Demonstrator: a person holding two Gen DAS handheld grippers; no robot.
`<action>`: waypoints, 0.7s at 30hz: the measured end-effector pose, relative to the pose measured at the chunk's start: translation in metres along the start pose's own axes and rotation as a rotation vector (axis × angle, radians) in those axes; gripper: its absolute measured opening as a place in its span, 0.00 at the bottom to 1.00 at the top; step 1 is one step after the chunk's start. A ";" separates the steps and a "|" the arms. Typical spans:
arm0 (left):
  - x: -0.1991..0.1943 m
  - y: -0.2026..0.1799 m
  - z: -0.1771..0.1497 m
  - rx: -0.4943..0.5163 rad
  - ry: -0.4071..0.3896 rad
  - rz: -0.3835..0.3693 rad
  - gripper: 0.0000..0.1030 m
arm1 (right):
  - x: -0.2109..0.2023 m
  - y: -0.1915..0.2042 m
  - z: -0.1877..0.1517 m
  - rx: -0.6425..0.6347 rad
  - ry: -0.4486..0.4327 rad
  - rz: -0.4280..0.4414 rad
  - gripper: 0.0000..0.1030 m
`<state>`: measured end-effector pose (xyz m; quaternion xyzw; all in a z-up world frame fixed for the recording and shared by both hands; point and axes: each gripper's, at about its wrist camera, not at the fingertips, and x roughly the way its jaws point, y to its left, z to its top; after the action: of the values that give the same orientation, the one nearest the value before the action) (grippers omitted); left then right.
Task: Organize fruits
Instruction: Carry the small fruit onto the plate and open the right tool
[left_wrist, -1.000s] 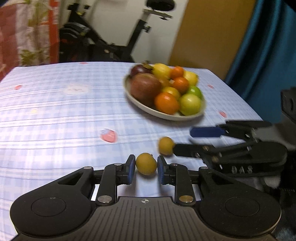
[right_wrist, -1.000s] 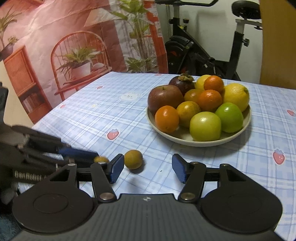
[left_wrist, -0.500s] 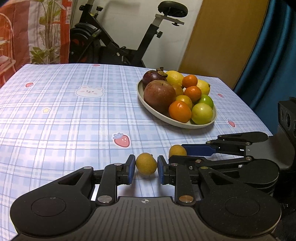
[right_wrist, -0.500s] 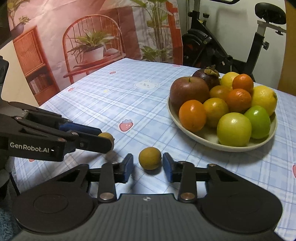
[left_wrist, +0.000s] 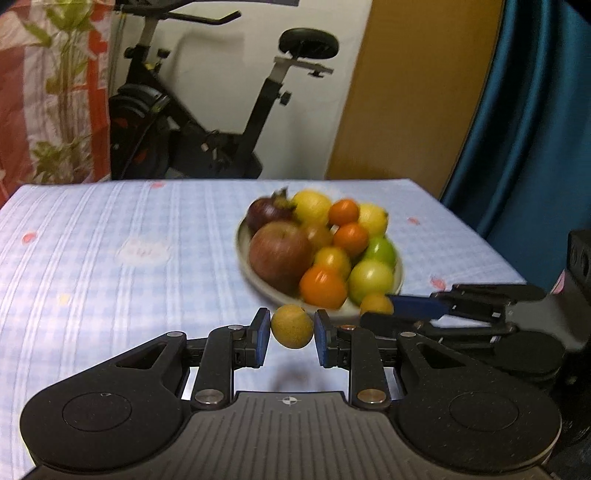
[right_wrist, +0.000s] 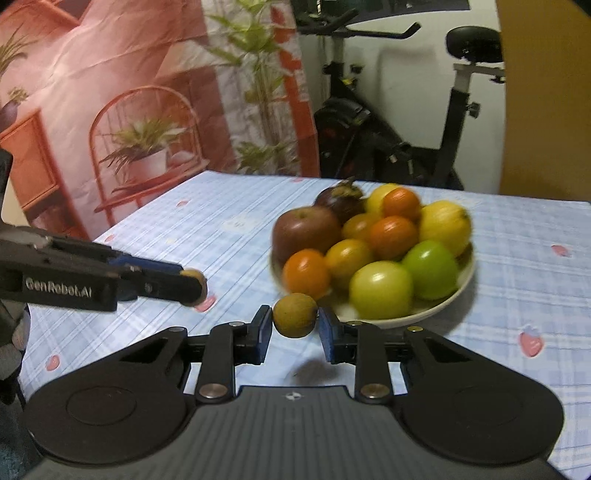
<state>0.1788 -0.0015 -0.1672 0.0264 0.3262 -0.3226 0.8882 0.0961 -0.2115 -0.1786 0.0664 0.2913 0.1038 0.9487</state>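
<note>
My left gripper (left_wrist: 291, 334) is shut on a small yellow-brown fruit (left_wrist: 291, 325) and holds it above the table, with its shadow below. My right gripper (right_wrist: 295, 328) is shut on a second small yellow-brown fruit (right_wrist: 295, 314), also lifted. Each gripper shows in the other's view: the right one (left_wrist: 384, 312) with its fruit (left_wrist: 376, 303) by the plate, the left one (right_wrist: 194, 281) at the left. A white plate (left_wrist: 273, 291) (right_wrist: 436, 310) ahead holds several fruits: a red apple (left_wrist: 279, 254), oranges, green apples, lemons and a mangosteen.
The table has a blue checked cloth (left_wrist: 110, 258) with strawberry prints. An exercise bike (left_wrist: 207, 129) stands behind the table. A blue curtain (left_wrist: 535, 129) hangs at the right, a printed backdrop (right_wrist: 110, 110) at the left.
Both grippers have lifted off the table and moved toward the plate. The right gripper closed on the second small fruit, which lay on the cloth a second ago.
</note>
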 end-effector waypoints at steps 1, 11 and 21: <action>0.003 -0.002 0.005 0.003 -0.006 -0.008 0.26 | -0.001 -0.002 0.002 -0.003 -0.007 -0.008 0.29; 0.060 -0.025 0.058 0.039 -0.016 -0.056 0.26 | 0.007 -0.029 0.033 -0.035 -0.052 -0.106 0.29; 0.088 -0.026 0.064 0.054 0.036 -0.027 0.26 | 0.023 -0.037 0.034 -0.043 -0.023 -0.115 0.29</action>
<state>0.2506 -0.0872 -0.1656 0.0519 0.3337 -0.3425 0.8767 0.1399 -0.2445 -0.1706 0.0303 0.2814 0.0544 0.9576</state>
